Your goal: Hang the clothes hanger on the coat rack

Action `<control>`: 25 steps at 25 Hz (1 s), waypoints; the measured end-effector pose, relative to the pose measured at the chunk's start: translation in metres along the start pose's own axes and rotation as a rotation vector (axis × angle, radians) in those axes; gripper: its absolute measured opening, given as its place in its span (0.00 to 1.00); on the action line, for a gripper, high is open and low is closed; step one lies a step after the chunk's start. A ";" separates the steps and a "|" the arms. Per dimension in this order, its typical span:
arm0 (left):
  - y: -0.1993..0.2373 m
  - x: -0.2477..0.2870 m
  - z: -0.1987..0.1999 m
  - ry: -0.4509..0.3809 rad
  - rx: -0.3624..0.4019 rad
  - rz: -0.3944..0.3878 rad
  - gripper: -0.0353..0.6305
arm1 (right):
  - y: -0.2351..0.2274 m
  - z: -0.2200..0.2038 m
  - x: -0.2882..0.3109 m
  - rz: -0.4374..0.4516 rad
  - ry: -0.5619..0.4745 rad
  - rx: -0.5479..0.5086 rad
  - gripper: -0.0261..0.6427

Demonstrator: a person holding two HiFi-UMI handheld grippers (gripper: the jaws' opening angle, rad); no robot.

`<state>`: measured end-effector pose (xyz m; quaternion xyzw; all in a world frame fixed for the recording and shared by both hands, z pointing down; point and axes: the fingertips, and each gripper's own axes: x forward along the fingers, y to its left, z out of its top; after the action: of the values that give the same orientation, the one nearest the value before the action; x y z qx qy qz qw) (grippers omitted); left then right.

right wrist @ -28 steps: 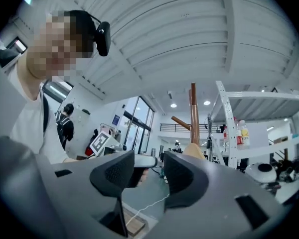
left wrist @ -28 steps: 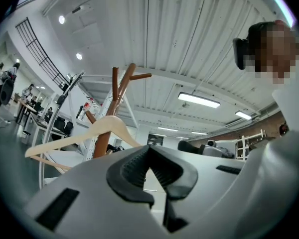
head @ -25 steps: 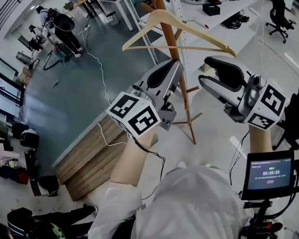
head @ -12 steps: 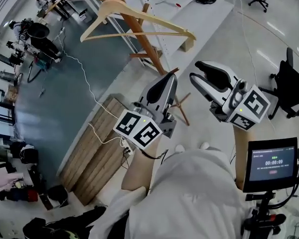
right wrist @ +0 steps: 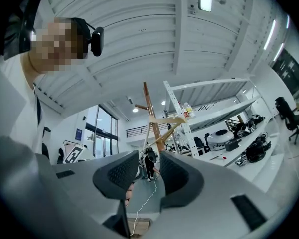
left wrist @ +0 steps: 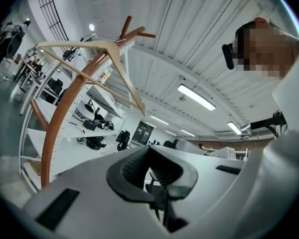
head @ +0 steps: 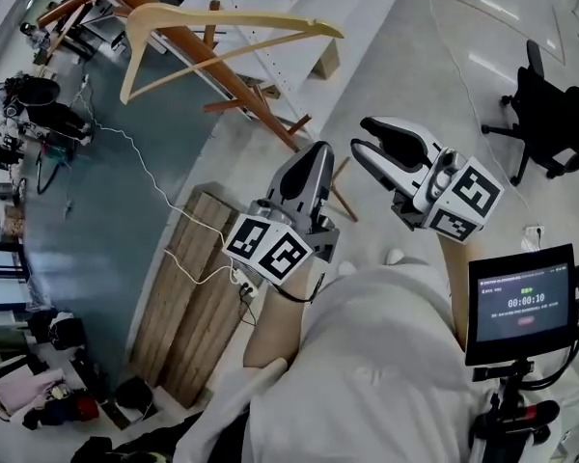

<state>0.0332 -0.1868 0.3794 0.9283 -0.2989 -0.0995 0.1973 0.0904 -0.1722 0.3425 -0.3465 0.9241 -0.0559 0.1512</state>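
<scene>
A pale wooden clothes hanger (head: 251, 17) hangs from a peg of the brown wooden coat rack (head: 270, 125) at the head view's upper left. No gripper touches it. My left gripper (head: 320, 150) is below it and well apart from it, with its jaws together and nothing in them. My right gripper (head: 360, 136) is beside it with a gap between its pads and nothing in the gap. The left gripper view shows the hanger (left wrist: 79, 45) on the rack (left wrist: 55, 128) above my jaws (left wrist: 148, 151). In the right gripper view the hanger (right wrist: 172, 119) and rack (right wrist: 149, 108) stand far off beyond my gripper (right wrist: 149, 166).
A wooden board platform (head: 188, 297) lies on the floor under my left arm, with a white cable (head: 154, 181) running over it. White shelving (head: 299, 8) stands behind the rack. A black office chair (head: 550, 104) is at the right. A small screen on a stand (head: 519, 302) is at the lower right.
Both grippers have sunk down and away from the hanger, which stays on the rack. The right jaws have narrowed a little. The hanger and rack have slid up and left in view.
</scene>
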 end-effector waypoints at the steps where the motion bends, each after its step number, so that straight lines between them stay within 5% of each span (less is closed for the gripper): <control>1: 0.001 0.001 0.001 0.000 0.003 0.000 0.06 | -0.001 0.000 0.000 -0.002 -0.002 0.004 0.26; 6: 0.000 0.003 -0.001 0.011 0.003 0.015 0.06 | -0.004 0.001 -0.007 -0.018 -0.011 0.030 0.26; 8: 0.001 0.002 -0.001 0.013 0.002 0.020 0.06 | -0.006 0.001 -0.007 -0.033 -0.019 0.031 0.18; 25: 0.004 -0.008 0.001 0.012 0.038 0.077 0.06 | 0.005 0.004 0.002 -0.014 -0.045 0.029 0.18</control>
<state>0.0245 -0.1854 0.3810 0.9203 -0.3349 -0.0807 0.1853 0.0871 -0.1694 0.3369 -0.3519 0.9171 -0.0625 0.1765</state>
